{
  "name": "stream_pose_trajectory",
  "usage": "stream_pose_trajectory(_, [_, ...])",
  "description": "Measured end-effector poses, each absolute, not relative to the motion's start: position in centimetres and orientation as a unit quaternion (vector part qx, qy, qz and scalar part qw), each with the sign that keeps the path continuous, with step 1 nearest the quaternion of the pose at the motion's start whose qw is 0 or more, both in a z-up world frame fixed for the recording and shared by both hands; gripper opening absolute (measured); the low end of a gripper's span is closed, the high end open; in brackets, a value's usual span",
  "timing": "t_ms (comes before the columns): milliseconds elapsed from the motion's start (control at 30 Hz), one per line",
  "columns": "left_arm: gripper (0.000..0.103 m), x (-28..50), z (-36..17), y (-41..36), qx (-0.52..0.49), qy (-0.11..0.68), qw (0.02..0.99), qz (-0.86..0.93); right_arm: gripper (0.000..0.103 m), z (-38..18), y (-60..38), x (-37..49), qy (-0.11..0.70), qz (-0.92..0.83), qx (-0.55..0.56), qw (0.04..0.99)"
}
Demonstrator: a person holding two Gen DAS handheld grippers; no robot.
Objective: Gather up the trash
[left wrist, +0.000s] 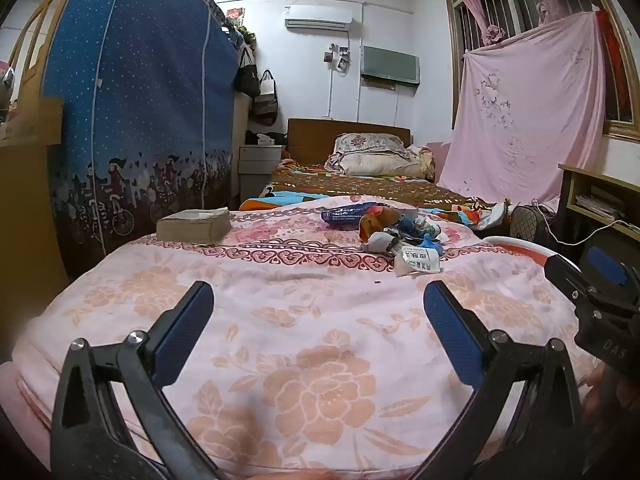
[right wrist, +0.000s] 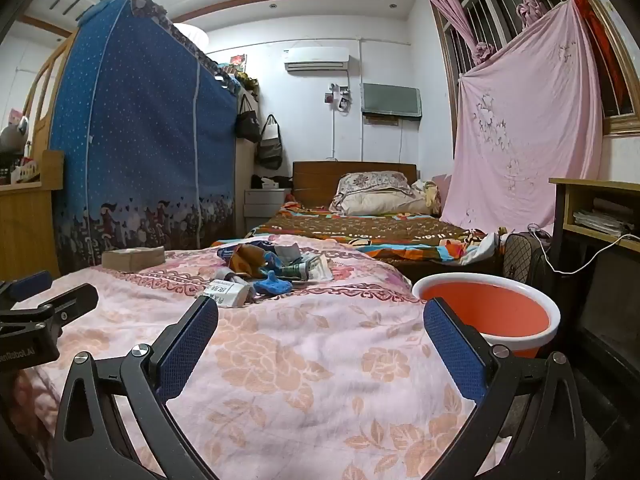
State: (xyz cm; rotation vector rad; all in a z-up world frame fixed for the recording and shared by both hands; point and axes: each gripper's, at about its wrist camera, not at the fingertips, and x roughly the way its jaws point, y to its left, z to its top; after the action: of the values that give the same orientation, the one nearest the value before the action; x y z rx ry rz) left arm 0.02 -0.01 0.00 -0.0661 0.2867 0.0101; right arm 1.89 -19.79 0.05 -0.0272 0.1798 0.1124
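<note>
Both the left gripper (left wrist: 319,324) and right gripper (right wrist: 321,334) are hovering wide open and empty at lower frame, facing the crumpled wrapper pile (right wrist: 272,270) mid-frame on the pink floral quilt (right wrist: 304,364), with the orange white-rimmed basin (right wrist: 490,312) sitting right of it, seemingly ready to take the trash.

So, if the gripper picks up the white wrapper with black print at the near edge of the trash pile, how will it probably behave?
The white wrapper looks crumpled and thin, so it is probably light and floppy and will likely flatten between the pads. Its surface seems glossy, so it may slip. It touches the blue scrap, which might shift with it.
</note>
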Motion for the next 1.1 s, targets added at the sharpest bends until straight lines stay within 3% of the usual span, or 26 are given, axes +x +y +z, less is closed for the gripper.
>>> stream_pose_trajectory(1100, [0.092, 0.04, 0.01, 0.02, -0.036, 0.139, 0.990, 0.005, 0.103, 0.11, -19.95, 1.85, 0.092, 0.056, -0.014, 0.994])
